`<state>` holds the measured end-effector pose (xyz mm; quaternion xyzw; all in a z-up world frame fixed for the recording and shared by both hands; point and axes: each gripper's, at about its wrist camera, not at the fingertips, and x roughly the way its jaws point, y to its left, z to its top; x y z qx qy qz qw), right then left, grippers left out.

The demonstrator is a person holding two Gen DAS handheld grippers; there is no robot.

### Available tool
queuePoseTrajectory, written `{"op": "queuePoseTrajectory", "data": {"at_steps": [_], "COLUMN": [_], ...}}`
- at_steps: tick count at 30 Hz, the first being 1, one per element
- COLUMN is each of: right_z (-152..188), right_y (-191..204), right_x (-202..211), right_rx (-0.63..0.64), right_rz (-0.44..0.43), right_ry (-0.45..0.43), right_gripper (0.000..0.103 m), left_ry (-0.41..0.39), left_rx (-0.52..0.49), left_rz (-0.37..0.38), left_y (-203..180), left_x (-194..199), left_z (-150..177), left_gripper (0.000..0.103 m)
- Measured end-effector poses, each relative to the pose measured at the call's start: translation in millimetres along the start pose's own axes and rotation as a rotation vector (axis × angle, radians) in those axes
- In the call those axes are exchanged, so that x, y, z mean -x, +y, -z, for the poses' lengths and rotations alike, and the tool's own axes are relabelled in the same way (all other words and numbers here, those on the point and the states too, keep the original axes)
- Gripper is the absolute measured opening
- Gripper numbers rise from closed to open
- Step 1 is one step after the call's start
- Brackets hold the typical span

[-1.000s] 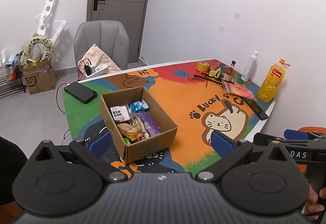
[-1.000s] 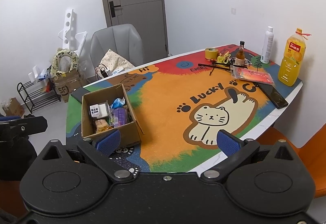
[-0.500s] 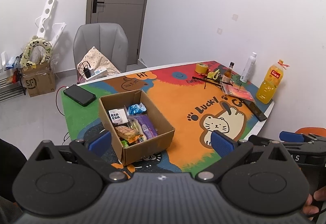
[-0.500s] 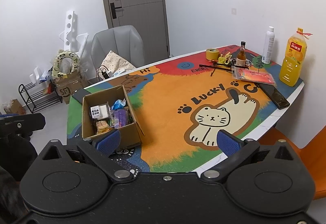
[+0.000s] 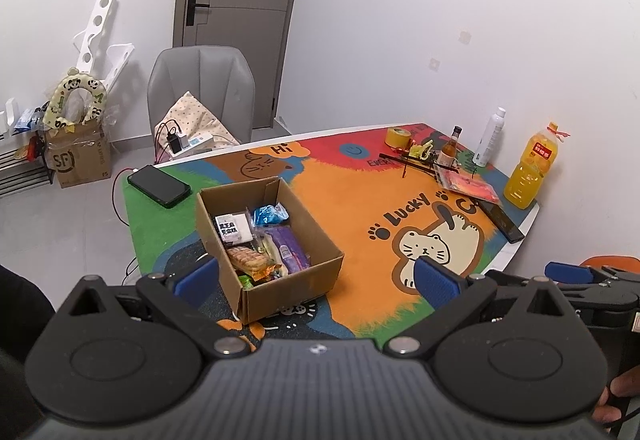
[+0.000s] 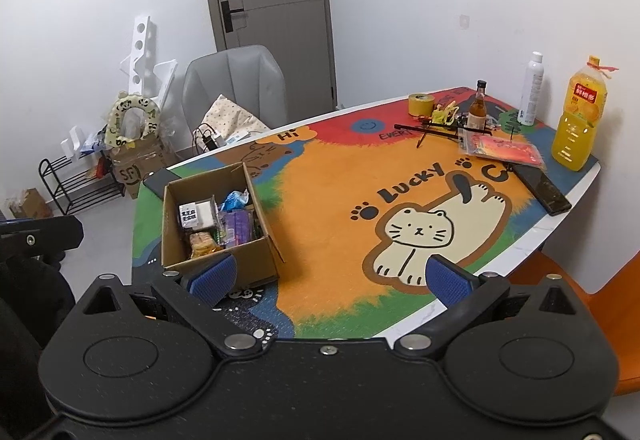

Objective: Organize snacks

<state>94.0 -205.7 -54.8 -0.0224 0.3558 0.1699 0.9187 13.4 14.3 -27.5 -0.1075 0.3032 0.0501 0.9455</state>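
On the table (image 5: 340,192) — one cardboard box (image 5: 296,280), four snack packs visible; left gripper (image 5: 316,276), right gripper (image 6: 332,278) both released.

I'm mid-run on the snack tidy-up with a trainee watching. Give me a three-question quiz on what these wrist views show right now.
1. True or false: the cardboard box already holds several snack packets, including a purple packet.
2. Multiple choice: the left gripper and right gripper are: A) both open and holding nothing, B) both shut on snacks, C) left open, right shut on a packet.
3. Fill in: the tall orange juice bottle stands at the table's far right corner, next to the white ____ bottle.

Key: 1 true; 2 A; 3 spray.
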Motion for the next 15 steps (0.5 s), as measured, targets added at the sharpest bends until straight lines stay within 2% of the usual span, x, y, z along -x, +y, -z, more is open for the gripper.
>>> {"op": "queuePoseTrajectory", "data": {"at_steps": [15], "right_z": [0.6], "right_y": [2.1], "right_x": [1.1], "right_rx": [0.005], "right_rz": [0.003], "right_ry": [-0.004], "right_gripper": [0.103], "left_ry": [0.008], "left_rx": [0.003], "left_rz": [0.000], "left_y": [3.4], "left_x": [2.1], "left_z": [1.4], "left_gripper": [0.103]}}
